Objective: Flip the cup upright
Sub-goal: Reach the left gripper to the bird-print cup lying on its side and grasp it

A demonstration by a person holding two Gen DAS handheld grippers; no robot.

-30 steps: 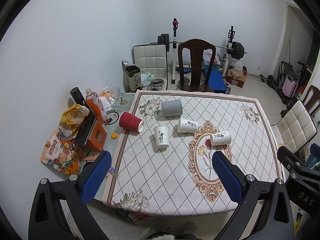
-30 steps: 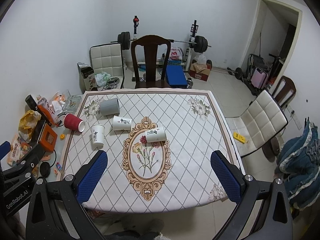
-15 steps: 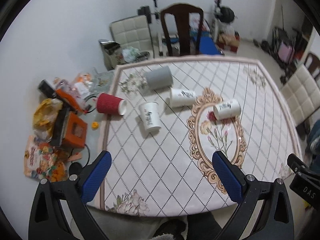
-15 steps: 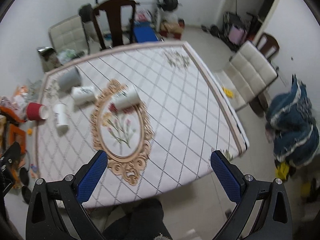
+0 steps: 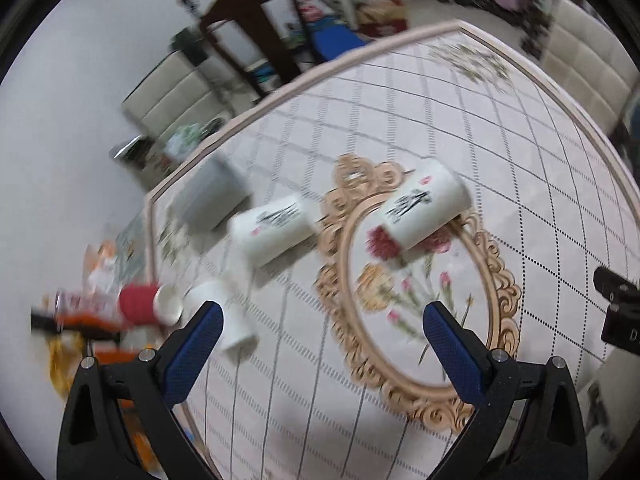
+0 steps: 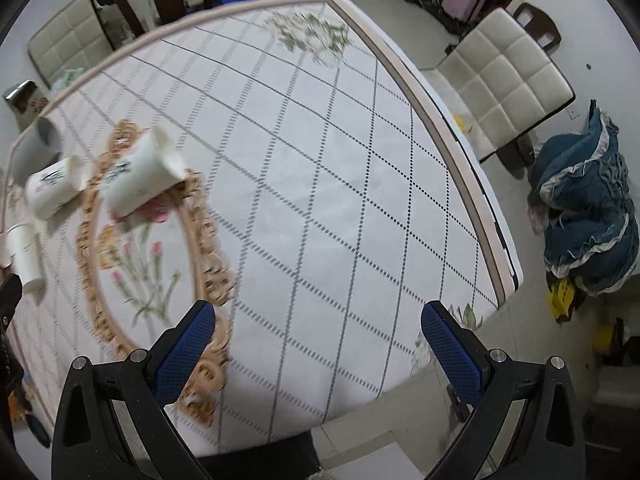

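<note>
Several cups lie on their sides on the patterned tablecloth (image 5: 500, 128). A white printed cup (image 5: 426, 210) rests at the top of the gold oval; it also shows in the right wrist view (image 6: 142, 174). A second white cup (image 5: 274, 228) lies left of it, then a grey cup (image 5: 210, 196), a third white cup (image 5: 228, 318) and a red cup (image 5: 146, 304). My left gripper (image 5: 322, 336) is open and empty above the oval, short of the cups. My right gripper (image 6: 318, 332) is open and empty over the near table edge.
A dark wooden chair (image 5: 260, 32) stands behind the table and a cream padded chair (image 6: 508, 76) to its right. Bags and bottles (image 5: 80, 308) crowd the floor at the left. Blue clothing (image 6: 588, 216) lies on the floor at the right.
Both grippers have dropped and moved in toward the table, tilting; the cups now look much larger. Both stay open and empty. No cup has moved.
</note>
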